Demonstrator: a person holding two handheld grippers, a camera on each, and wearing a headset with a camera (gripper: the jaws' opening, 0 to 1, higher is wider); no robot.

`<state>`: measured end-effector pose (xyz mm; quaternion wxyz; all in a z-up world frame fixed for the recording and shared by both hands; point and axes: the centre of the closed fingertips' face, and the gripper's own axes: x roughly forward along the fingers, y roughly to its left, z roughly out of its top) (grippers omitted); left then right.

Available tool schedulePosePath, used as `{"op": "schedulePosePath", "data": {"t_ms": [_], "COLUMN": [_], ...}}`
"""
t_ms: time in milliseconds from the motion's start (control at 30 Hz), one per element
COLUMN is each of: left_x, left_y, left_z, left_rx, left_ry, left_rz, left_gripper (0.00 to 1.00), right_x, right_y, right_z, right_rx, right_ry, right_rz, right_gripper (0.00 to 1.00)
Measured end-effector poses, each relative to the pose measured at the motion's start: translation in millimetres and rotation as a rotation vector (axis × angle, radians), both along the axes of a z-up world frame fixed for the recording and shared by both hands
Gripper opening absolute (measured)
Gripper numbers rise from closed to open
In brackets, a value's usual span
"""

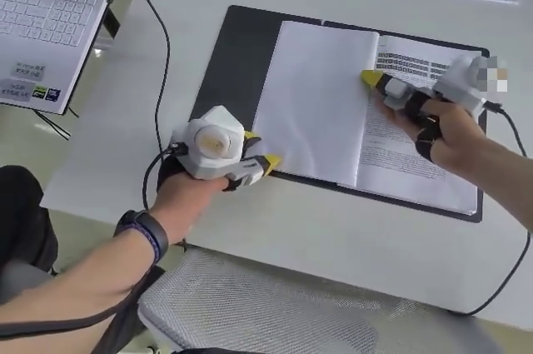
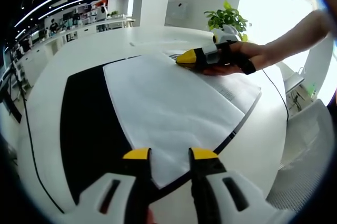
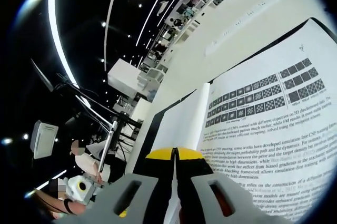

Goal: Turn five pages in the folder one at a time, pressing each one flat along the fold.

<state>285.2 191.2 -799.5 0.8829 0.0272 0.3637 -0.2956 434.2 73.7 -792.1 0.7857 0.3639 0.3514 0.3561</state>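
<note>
Right gripper (image 1: 371, 79), jaws closed empty, is pressed on the fold (image 1: 363, 137) at 1 o'clock of the folder (image 1: 237, 46); left gripper (image 1: 266, 162), jaws apart, is held at 7 o'clock. Page (image 1: 316, 96) could be creased if dragged askew.

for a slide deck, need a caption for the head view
Shut right gripper on the folder fold beside a blank page, open left gripper near that page's bottom corner.

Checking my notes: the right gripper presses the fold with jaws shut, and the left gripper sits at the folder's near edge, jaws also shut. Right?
Not quite: the left gripper has its jaws open, a clear gap between them, as the left gripper view shows. The right gripper is shut at the fold of the folder.
</note>
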Motion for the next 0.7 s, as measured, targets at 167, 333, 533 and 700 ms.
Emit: {"op": "schedulePosePath", "data": {"t_ms": [167,333,533,700], "left_x": [-0.1,0.4,0.9,1.6], "left_y": [0.1,-0.4,-1.0,-0.5], "left_z": [0.9,-1.0,-3.0,-4.2], "left_rx": [-0.006,-0.002,0.001,-0.002], "left_ry": [0.001,-0.002,-0.004,-0.007], "left_rz": [0.007,0.010,0.005,0.009], "left_gripper": [0.27,0.27,0.28,0.28], "right_x": [-22.9,-46.5,-78.5,-104.7], "right_y": [-2.1,1.5,4.6,4.1], "right_z": [-3.3,0.8,5.0,5.6], "right_rx": [0.013,0.016,0.003,0.009], "right_ry": [0.013,0.018,0.021,0.036], "right_rz": [0.030,0.071,0.092,0.087], "right_gripper": [0.00,0.00,0.00,0.00]}}
